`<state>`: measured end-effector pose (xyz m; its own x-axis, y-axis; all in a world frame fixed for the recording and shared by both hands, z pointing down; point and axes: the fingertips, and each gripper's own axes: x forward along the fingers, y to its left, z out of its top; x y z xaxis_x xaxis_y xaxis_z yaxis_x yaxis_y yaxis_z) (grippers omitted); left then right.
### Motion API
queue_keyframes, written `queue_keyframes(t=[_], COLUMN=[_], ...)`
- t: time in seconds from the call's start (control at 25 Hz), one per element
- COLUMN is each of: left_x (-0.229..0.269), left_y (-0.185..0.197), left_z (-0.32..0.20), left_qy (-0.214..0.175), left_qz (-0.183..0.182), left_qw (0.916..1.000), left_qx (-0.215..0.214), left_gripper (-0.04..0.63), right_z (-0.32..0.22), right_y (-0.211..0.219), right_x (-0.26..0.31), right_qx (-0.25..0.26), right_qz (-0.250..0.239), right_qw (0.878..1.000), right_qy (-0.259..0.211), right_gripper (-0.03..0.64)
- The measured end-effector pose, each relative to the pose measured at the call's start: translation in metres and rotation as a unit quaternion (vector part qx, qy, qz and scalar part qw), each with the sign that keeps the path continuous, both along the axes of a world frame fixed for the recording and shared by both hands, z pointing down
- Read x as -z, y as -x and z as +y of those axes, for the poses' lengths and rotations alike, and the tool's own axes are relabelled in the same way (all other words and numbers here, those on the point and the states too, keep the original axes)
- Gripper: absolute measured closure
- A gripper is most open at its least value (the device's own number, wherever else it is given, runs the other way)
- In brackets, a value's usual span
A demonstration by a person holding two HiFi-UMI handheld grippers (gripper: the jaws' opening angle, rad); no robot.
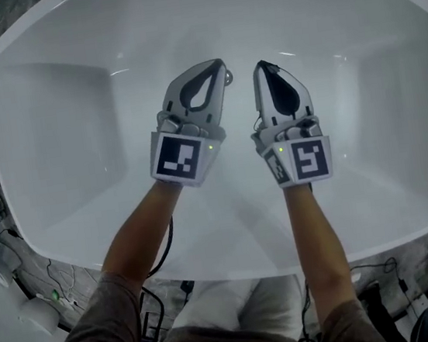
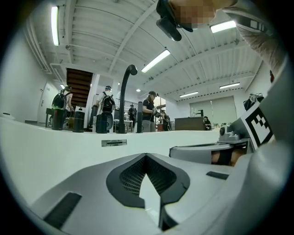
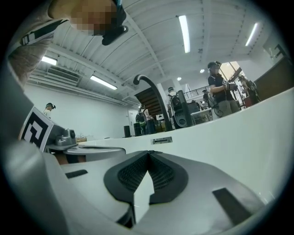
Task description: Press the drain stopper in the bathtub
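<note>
From the head view, the white bathtub (image 1: 54, 140) fills almost the whole picture, and both arms reach out over its basin. The left gripper (image 1: 218, 67) and the right gripper (image 1: 264, 67) hang side by side near the middle of the tub, close together but apart, both pointing toward the far wall. Each marker cube faces up toward the camera. The drain stopper cannot be picked out here; the tub floor around and beneath the grippers shows only smooth white. In the left gripper view the jaws are closed, their tips meeting at the far end and nothing held between the ribbed dark pads (image 2: 131, 176) — only a narrow wedge of white tub shows through behind the tips. Past them rises the tub's far wall with a small slotted plate (image 2: 113, 142) set into it, and above the rim stands a dark curved faucet (image 2: 125, 98). The right gripper lies just to the right. People stand in the room beyond, under long ceiling lights. In the right gripper view the jaws are likewise drawn together at the tips and empty, aimed at the same slotted plate and faucet — the left gripper sits at the left.
</note>
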<state>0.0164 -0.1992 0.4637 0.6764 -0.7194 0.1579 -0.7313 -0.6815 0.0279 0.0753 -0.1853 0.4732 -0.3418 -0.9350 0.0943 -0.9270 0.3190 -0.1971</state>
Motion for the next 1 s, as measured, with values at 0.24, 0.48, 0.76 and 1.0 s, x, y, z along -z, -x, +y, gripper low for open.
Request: queue_keyframes(t=[0.24,0.48,0.76,1.0], left_x=[-0.050,-0.092,-0.132,-0.167], left_y=[0.003,0.008,0.011,0.007], left_z=[-0.010,-0.017,-0.025,-0.027], left_qy=[0.003,0.008,0.014,0.025], left_qz=[-0.006,-0.011,-0.016,-0.023], left_qw=[1.0000,0.9999,0.9997,0.9993], left_qx=[0.001,0.007,0.013,0.017], left_gripper=[0.592,0.592,0.592,0.592], right_z=[-0.008,-0.013,-0.025,-0.028], right_y=[0.006,0.012,0.016,0.011], right_x=[-0.050,-0.095,-0.130,-0.163], right_qx=[0.010,0.014,0.024,0.024], right_qz=[0.002,0.005,0.017,0.016], right_qw=[1.000,1.000,0.999,0.999], right_qy=[0.001,0.014,0.020,0.033], right_gripper=[0.618,0.618,0.618,0.618])
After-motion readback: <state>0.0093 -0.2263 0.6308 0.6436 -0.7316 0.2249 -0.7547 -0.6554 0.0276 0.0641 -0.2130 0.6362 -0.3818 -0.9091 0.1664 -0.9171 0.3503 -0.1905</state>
